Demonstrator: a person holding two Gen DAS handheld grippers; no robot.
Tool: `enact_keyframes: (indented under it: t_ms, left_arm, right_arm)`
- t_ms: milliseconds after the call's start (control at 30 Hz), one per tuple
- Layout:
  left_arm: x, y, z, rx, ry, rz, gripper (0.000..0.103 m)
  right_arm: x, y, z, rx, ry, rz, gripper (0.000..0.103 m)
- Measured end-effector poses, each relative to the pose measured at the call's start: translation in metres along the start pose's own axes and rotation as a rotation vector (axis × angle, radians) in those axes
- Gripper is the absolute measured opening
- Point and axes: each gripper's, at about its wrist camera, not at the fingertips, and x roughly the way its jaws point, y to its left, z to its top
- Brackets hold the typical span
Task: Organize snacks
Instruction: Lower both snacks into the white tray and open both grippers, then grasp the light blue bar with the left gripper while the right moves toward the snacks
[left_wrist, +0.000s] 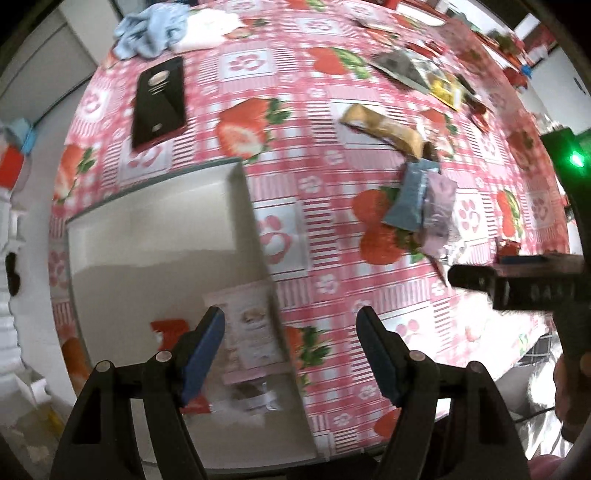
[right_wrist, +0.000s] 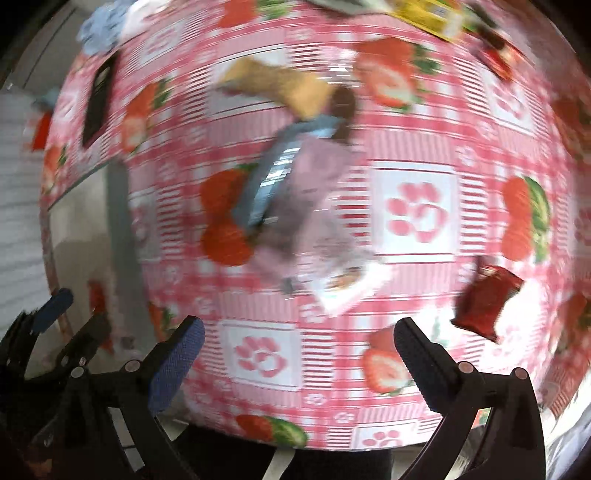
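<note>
over the box (left_wrist: 155, 236), left gripper (left_wrist: 291, 347) gapes empty. right gripper (right_wrist: 299, 354), wide and empty, faces loose packets (right_wrist: 295, 192); next: grasp one.

Lighting is pretty bright and even, daylight-ish, no hard shadows on the tablecloth (left_wrist: 317, 236). The inside of the white box (left_wrist: 155, 236) has a soft shade line across its wall, darker below. There's blown-out glare at the lower right of the table in both views, and a green LED (left_wrist: 574, 159) flaring at the right edge. The left wrist view is mildly smeared; the right wrist view is heavy motion blur, with the snack packets (right_wrist: 295, 206) streaky. Both views have strong fisheye bulge with black vignette corners.
</note>
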Motion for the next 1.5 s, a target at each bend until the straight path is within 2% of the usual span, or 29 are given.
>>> enact_keyframes:
  t_ms: [200,467,600,800,1100,1233,1500]
  left_arm:
    - [0.003,-0.008,0.000,0.015,0.019,0.006,0.078]
    - [0.008,-0.001,-0.002,-0.004,0.053,0.032,0.078]
    - [0.011,-0.009,0.008,0.019,0.056,0.041,0.078]
    - [0.018,-0.035,0.032,0.067,0.052,0.040,0.078]
    - [0.048,-0.093,0.076,0.200,0.075,0.041,0.079]
    - [0.066,-0.113,0.093,0.246,0.092,0.056,0.079]
    - [0.100,-0.139,0.111,0.298,0.139,0.070,0.078]
  right_arm:
    - [0.005,-0.021,0.024,0.064,-0.003,0.000,0.103]
    - [0.021,-0.020,0.075,0.041,0.002,0.012,0.103]
    - [0.032,-0.023,0.086,0.027,0.015,-0.021,0.103]
    - [0.044,-0.062,0.071,0.079,0.041,-0.024,0.103]
    - [0.050,-0.109,0.050,0.093,0.053,-0.050,0.103]
    - [0.053,-0.111,0.039,0.039,0.057,-0.063,0.103]
    - [0.062,-0.080,0.013,-0.056,0.072,-0.129,0.103]
